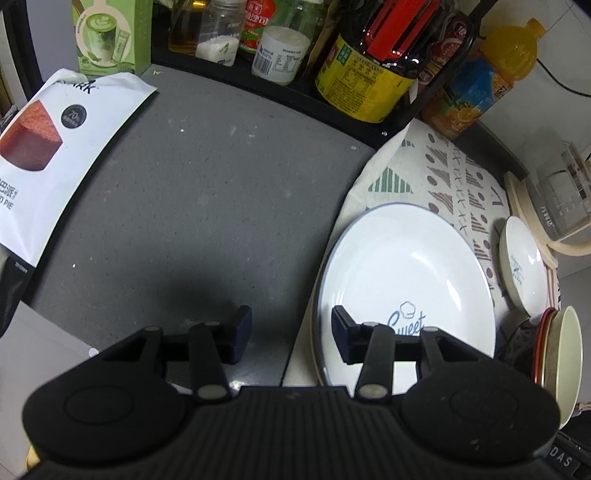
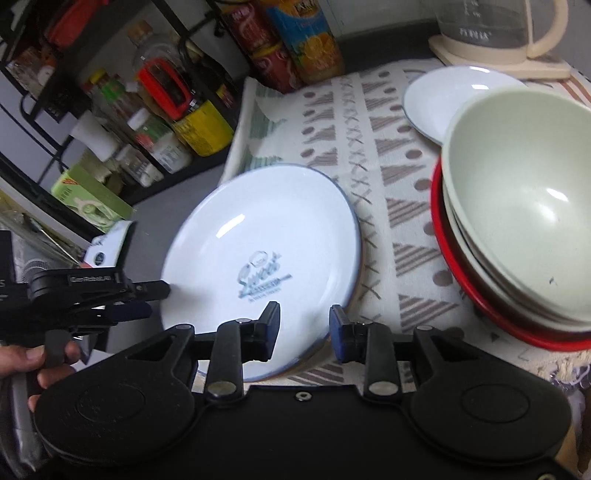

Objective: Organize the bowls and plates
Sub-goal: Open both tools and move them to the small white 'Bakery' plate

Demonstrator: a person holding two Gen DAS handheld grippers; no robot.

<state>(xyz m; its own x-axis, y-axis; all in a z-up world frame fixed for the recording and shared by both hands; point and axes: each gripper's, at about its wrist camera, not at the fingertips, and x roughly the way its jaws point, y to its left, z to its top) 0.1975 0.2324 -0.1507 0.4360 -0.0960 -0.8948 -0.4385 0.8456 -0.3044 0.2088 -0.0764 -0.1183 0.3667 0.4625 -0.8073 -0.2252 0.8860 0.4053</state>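
Grey speckled countertop [image 1: 207, 206] fills the left side of the scene, and a patterned cloth [image 1: 436, 173] with triangles and crosses covers the right side. Along the back runs a black wire rack [image 1: 369, 125] crowded with bottles and jars, among them a dark sauce bottle [image 1: 384, 62] with a yellow label and red cap. An orange juice bottle [image 1: 487, 81] stands just beside the rack on the cloth's far edge. A green carton [image 1: 110, 33] sits at the far left, and a white snack pouch [image 1: 62, 147] lies flat on the grey surface. A glass kettle [image 2: 495, 26] on a cream base stands at the back right corner.

On the cloth's near edge lies a large white plate [image 2: 258, 243] with a blue rim and "Sweet" printed inside; it holds nothing. Farther back rests a small white dish [image 2: 436, 99], also bare. To the right, cream bowls [image 2: 524, 206] are nested inside one another on top of a red-rimmed plate [image 2: 443, 236], partly overlapping the small dish in the right wrist view.

The left gripper [image 1: 291, 332] hovers with its jaws wide apart, one finger over the grey counter and the other above the large plate's left edge, holding nothing. The right gripper [image 2: 304, 328] is also spread wide above that plate's near rim, empty
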